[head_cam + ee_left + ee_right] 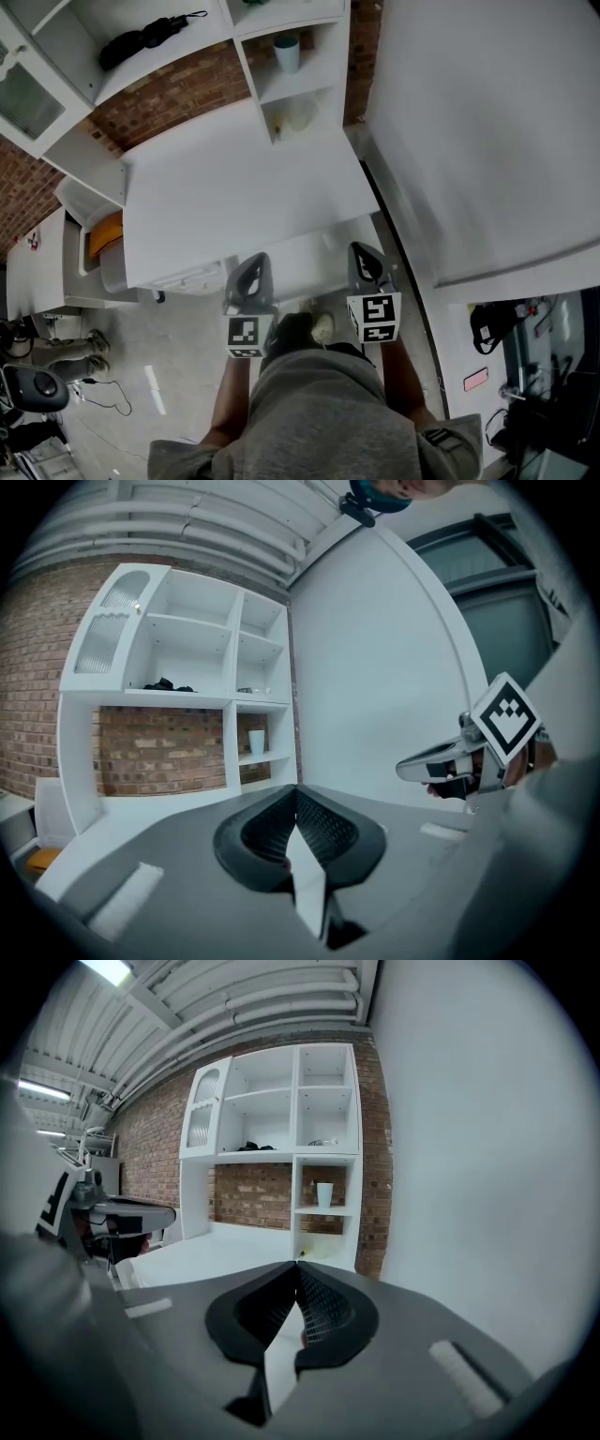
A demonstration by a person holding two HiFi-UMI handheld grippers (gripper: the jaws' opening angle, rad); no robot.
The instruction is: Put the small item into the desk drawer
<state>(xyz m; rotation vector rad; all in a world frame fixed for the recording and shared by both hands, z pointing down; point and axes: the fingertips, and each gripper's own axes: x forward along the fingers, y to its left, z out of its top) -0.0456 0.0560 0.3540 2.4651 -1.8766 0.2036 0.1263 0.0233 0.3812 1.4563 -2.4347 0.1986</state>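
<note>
The white desk lies ahead of me, its top bare. Below its near edge is a white front panel; I cannot tell whether a drawer stands open there. My left gripper hovers at that edge with its jaws shut and nothing between them. My right gripper is level with it to the right, also shut and empty. Each gripper shows in the other's view: the right gripper and the left gripper. A tiny yellowish item sits at the foot of the shelf unit.
White shelves at the desk's far end hold a pale blue cup and a black object. A big white panel borders the right side. An orange thing lies in a low unit at the left. My shoes stand on the floor.
</note>
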